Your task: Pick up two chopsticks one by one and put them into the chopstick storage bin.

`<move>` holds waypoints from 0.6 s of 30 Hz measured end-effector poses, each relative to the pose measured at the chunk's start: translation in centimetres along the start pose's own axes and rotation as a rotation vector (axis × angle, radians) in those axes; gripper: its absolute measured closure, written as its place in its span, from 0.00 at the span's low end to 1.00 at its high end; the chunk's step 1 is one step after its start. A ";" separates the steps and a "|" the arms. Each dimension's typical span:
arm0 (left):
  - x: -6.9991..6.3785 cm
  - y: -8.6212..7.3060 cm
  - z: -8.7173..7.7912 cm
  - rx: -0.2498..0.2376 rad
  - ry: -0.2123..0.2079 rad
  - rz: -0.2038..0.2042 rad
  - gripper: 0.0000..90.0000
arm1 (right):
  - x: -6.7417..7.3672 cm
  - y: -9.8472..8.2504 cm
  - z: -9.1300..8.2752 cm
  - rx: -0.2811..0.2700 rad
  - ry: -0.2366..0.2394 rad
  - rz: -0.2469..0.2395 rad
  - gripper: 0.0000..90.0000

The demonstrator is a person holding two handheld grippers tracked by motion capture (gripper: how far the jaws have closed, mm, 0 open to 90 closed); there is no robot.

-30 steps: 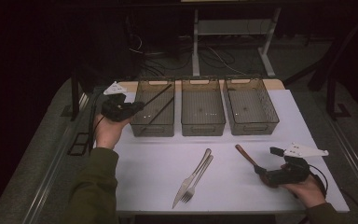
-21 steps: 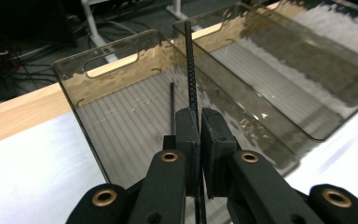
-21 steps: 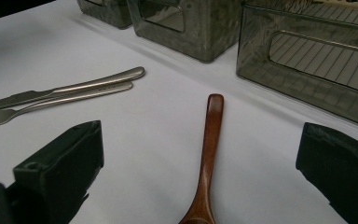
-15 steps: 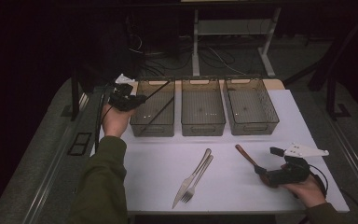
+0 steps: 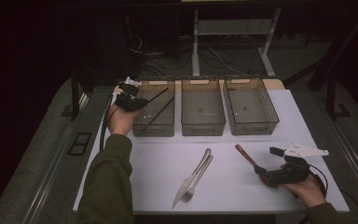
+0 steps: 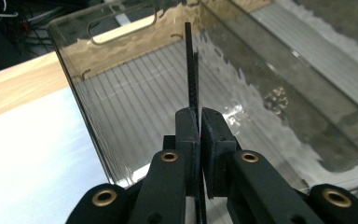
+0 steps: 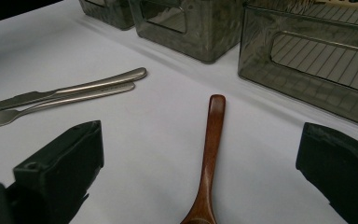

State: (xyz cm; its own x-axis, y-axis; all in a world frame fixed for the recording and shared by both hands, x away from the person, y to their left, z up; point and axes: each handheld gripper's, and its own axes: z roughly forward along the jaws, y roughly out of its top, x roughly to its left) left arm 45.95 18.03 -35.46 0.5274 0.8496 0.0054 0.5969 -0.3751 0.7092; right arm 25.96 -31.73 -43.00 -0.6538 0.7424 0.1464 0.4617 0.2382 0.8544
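Black, thin chopsticks (image 6: 190, 65) pinched in left claw (image 6: 199, 123).

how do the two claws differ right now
The left claw is shut on a thin black chopstick; the right claw stands wide open, holding nothing. The left claw is raised at the left bin; the right claw sits low on the white table, its jaws either side of the wooden spoon. Both have black jaws.
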 end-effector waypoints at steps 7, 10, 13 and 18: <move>-0.3 0.0 1.4 0.026 -0.009 0.004 0.95 | 0.0 0.0 0.0 -0.001 0.000 0.000 0.00; -0.5 0.1 2.0 0.034 -0.009 0.008 0.95 | 0.0 0.0 0.0 0.000 0.001 0.000 0.00; -0.7 0.3 2.4 0.045 -0.005 0.016 0.95 | 0.0 0.0 0.0 -0.001 0.002 0.001 0.00; -0.8 0.4 2.8 0.054 -0.009 0.013 0.95 | 0.0 0.0 0.0 -0.002 0.002 0.002 0.00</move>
State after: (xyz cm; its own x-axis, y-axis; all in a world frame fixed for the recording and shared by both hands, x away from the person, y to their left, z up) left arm 47.51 16.15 -37.14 0.5405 0.8413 0.0077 0.6218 -0.4056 0.6700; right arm 25.95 -31.77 -42.97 -0.6540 0.7417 0.1487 0.4619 0.2359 0.8550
